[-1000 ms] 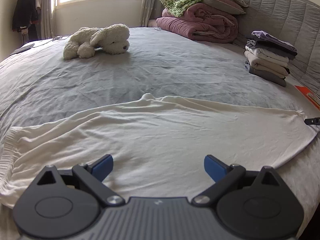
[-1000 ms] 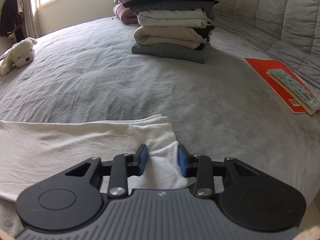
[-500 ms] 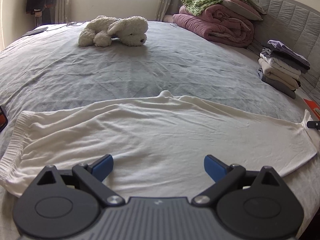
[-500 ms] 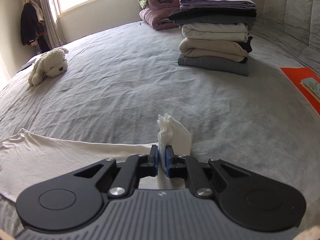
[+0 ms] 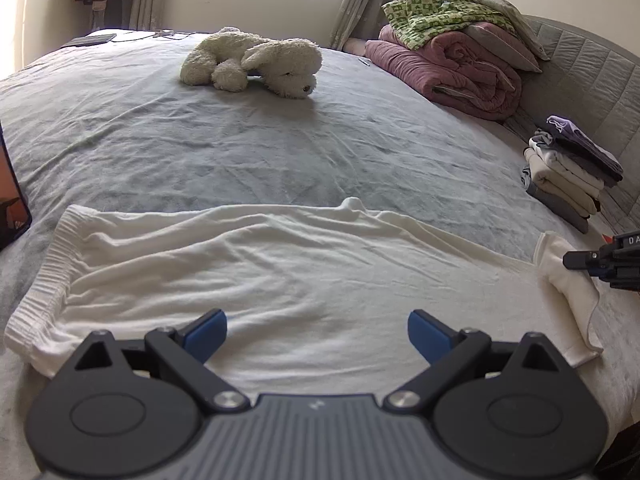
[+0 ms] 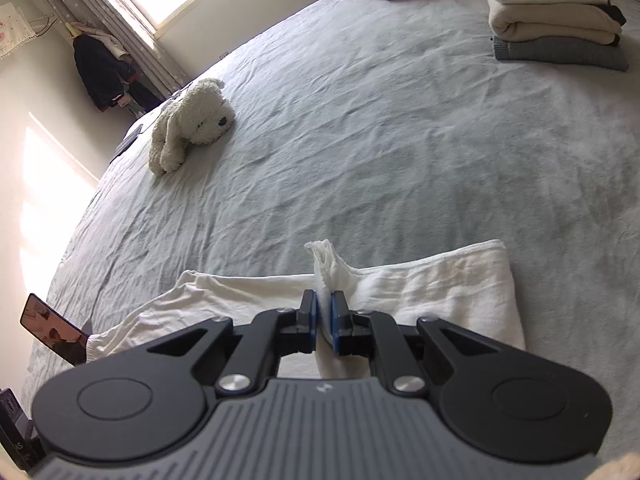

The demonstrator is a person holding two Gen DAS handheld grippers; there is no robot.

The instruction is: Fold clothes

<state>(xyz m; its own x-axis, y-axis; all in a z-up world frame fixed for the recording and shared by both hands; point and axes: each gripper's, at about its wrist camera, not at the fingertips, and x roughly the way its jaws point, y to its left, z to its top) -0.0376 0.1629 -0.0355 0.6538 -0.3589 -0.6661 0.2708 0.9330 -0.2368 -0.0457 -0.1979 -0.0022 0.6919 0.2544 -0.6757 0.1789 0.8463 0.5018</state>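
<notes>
A grey bed sheet [image 5: 248, 148] fills most of both views, wrinkled and running from the lower edge up to the window wall at the top. On it, across the lower middle of the left wrist view, lies the white garment [image 5: 280, 276], spread flat, with its ribbed elastic band at the lower left and its other end lifted at the right edge of the frame. In the right wrist view the same garment crosses the lower middle, and a pinched fold of it stands up just above the centre of the tool. A heap of pink and green bedding [image 5: 452, 44] sits in the upper right of the left wrist view against a quilted grey headboard [image 5: 576, 68]. A stack of folded clothes [image 6: 556, 28] stands in the upper right of the right wrist view, well apart from the garment. A white plush dog [image 5: 256, 62] lies on the sheet in the upper middle of the left wrist view. The left gripper [image 5: 317, 330] hangs over the garment at the bottom of its frame, blue pads [image 5: 208, 332] spread wide with nothing between them. The right gripper [image 6: 324, 318] has just been closing and is clamped narrow on the garment's raised end. A phone [image 6: 54, 330] with a lit screen leans at the lower left of the right wrist view, just beside the garment's band.
</notes>
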